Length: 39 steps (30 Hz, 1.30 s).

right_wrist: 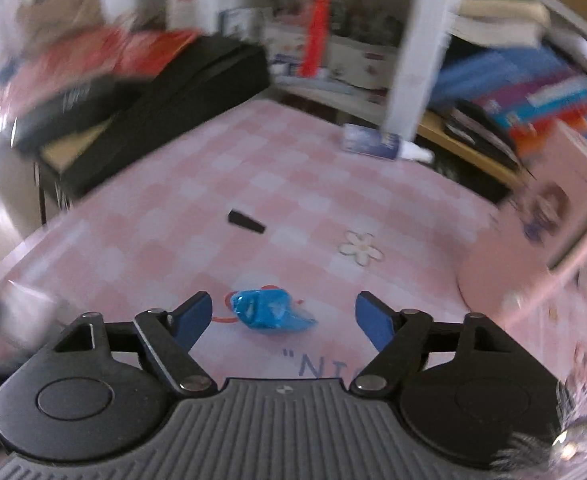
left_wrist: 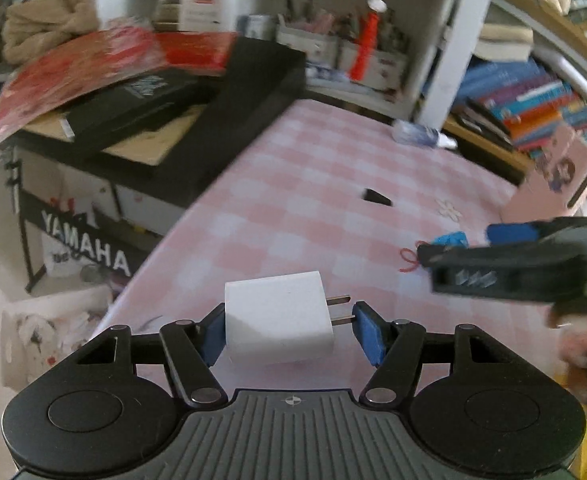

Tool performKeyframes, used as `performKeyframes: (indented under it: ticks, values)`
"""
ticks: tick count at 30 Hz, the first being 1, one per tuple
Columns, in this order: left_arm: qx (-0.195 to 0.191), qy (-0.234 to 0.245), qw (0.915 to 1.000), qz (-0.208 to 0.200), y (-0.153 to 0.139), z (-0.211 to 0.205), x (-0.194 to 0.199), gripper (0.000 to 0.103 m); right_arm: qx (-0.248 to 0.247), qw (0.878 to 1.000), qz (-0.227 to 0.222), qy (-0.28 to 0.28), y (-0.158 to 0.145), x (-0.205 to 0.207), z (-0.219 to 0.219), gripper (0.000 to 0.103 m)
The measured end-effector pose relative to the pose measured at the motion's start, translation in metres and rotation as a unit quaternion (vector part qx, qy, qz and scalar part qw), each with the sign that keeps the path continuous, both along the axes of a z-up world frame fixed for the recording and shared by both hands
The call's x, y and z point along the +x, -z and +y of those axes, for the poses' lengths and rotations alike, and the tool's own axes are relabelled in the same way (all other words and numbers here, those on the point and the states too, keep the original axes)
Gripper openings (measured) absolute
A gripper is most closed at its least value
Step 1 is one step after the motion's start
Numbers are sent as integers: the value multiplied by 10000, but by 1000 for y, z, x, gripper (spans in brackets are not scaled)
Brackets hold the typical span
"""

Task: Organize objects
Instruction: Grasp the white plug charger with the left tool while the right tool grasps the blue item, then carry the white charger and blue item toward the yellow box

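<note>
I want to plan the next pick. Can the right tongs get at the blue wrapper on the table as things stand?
Probably yes. The right tongs are open, and the blue wrapper lies on the table right between their fingers with nothing over it. The left tongs are off to the side around a white charger.

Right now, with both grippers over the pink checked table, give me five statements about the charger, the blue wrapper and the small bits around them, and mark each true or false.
1. The white charger lies between the left gripper fingers. True.
2. The charger's prongs point toward the left finger. False: they point toward the right finger.
3. The right gripper is shut on the blue wrapper. False: its fingers are spread wide, with the wrapper lying on the table between them.
4. A small black wedge lies farther out on the table than the wrapper. True.
5. The flower-shaped piece is red. False: it is white with a pale centre.
</note>
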<state>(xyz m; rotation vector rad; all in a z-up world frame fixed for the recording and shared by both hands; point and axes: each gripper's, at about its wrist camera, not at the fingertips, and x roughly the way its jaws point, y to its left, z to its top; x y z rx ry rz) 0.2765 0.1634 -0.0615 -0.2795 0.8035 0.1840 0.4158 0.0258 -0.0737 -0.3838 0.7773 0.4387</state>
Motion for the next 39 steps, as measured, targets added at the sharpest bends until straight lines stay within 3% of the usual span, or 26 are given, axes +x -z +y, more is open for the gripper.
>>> performKeyframes:
  ticks: [3, 5, 7, 9, 17, 25, 32, 39]
  values:
    - [-47, -68, 9999, -68, -7, 4, -14, 65, -228, 9996, 109, -82, 16, 5, 7, 58]
    - [-62, -85, 9999, -123, -11, 6, -23, 65, -92, 9999, 72, -11, 18, 7, 6, 51]
    - [-79, -92, 9998, -177, -14, 6, -30, 65, -30, 9999, 75, -71, 18, 6, 6, 36]
    - [-80, -58, 9997, -228, -18, 6, -36, 65, 13, 10000, 45, -44, 15, 3, 5, 30]
    - [4, 151, 9987, -479, -38, 6, -61, 65, 459, 9987, -150, 139, -24, -33, -9, 29]
    - [-79, 416, 9962, -761, -56, 4, -102, 65, 898, 9947, -311, 404, -63, -102, -28, 29]
    - [-278, 562, 9940, -896, -61, 8, -149, 65, 1086, 9924, -239, 529, -78, -172, -33, 29]
    - [-321, 761, 9927, -879, -57, 8, -195, 65, 1121, 9913, -61, 687, -72, -240, -32, 29]
